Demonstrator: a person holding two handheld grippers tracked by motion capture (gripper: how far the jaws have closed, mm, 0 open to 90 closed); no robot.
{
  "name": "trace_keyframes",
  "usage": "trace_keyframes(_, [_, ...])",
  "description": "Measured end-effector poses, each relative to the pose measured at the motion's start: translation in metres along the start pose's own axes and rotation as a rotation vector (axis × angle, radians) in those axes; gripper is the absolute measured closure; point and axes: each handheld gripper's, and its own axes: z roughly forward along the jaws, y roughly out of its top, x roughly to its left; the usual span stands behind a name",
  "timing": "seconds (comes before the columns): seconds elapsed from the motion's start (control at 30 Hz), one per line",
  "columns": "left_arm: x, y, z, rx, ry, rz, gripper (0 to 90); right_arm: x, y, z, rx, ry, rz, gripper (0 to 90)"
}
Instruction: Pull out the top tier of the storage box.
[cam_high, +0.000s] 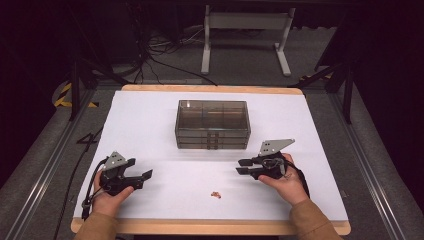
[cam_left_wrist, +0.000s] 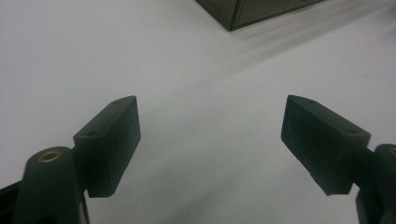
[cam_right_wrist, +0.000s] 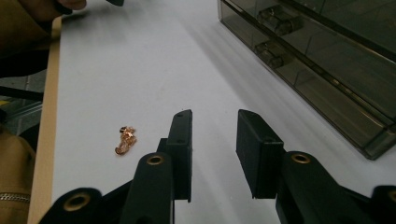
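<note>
A smoky clear drawer box (cam_high: 212, 124) with stacked drawers stands at the middle of the white table (cam_high: 145, 120). A small coppery trinket (cam_high: 216, 194) lies near the front edge, between the two hands. My left gripper (cam_high: 142, 179) rests at the front left, pointing right, jaws wide apart with bare table between them (cam_left_wrist: 210, 135). My right gripper (cam_high: 239, 167) sits at the front right, pointing left toward the table's middle. Its jaws stand moderately apart (cam_right_wrist: 214, 135) with nothing between them. The trinket (cam_right_wrist: 125, 140) lies just left of them and the drawer box (cam_right_wrist: 327, 70) to their right.
The table's wooden rim (cam_high: 210, 227) runs along the front. A corner of the drawer box (cam_left_wrist: 252, 9) shows in the left gripper view. A white frame leg (cam_high: 206, 45) and cables (cam_high: 150, 50) stand on the floor behind the table.
</note>
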Motion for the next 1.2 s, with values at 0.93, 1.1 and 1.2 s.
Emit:
trace_keyframes(0.93, [-0.002, -0.001, 0.002, 0.012, 0.017, 0.030, 20.3, 0.011, 0.000, 0.001, -0.057, -0.083, -0.399, 64.8])
trace_keyframes(1.1, [-0.002, -0.001, 0.002, 0.013, 0.017, 0.030, 20.3, 0.014, -0.002, 0.003, -0.059, -0.139, -0.527, 63.0])
trace_keyframes(1.2, [-0.002, -0.001, 0.002, 0.013, 0.018, 0.031, 20.3, 0.015, -0.001, 0.003, -0.058, -0.148, -0.548, 63.0])
